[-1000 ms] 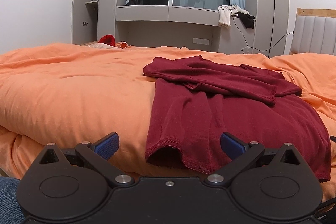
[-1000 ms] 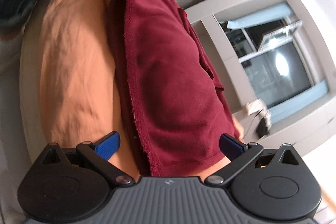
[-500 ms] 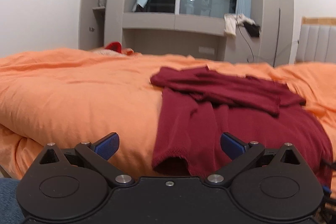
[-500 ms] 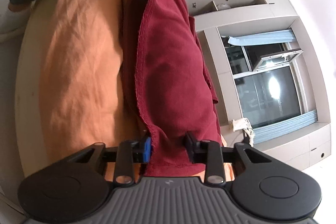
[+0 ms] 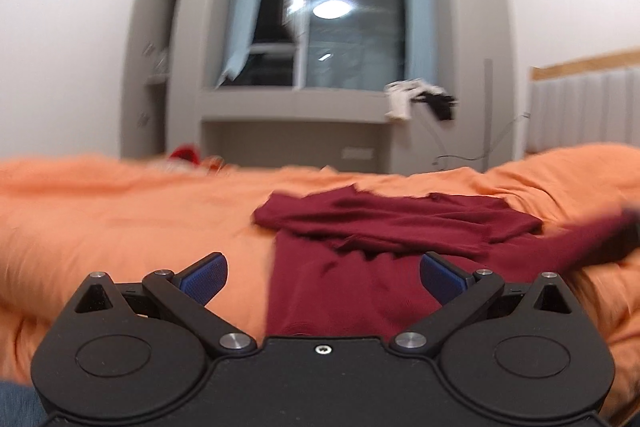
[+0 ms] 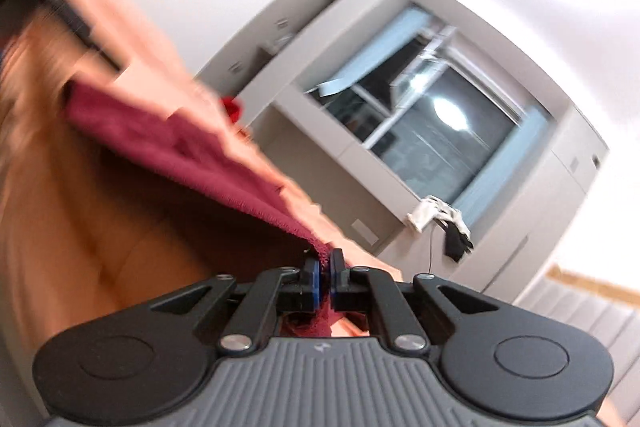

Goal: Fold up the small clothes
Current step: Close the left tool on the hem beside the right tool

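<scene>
The setting is a bedroom: a bed covered by an orange duvet [image 5: 120, 219] fills the lower half of the left wrist view, with a grey built-in cabinet unit [image 5: 452, 39] and a dark window [image 5: 352, 31] on the far wall at 12 o'clock. Light blue curtains [image 5: 244, 23] hang at both sides of the window. An open shelf compartment [image 5: 156, 67] at the left of the unit holds items too blurred to identify. White and black cloth items [image 5: 420, 97] hang over the ledge at 1 o'clock, and a padded headboard [image 5: 584, 107] stands at 2 o'clock. A small red object [image 5: 186, 153] lies at the far edge of the bed at 11 o'clock. The maroon garment [image 5: 360, 267] lies on the duvet directly ahead of the left gripper [image 5: 320, 273], its upper part folded across itself. The left gripper is released: its blue pads [image 5: 202, 277] stand wide apart on either side of the garment's near edge, with no contact visible. In the right wrist view, which is tilted and motion-blurred, the right gripper [image 6: 325, 277] is clenched on the hem of the maroon garment [image 6: 192, 155]; the fabric runs taut from the closed pads toward 10 o'clock, raised above the orange duvet [image 6: 80, 227].
</scene>
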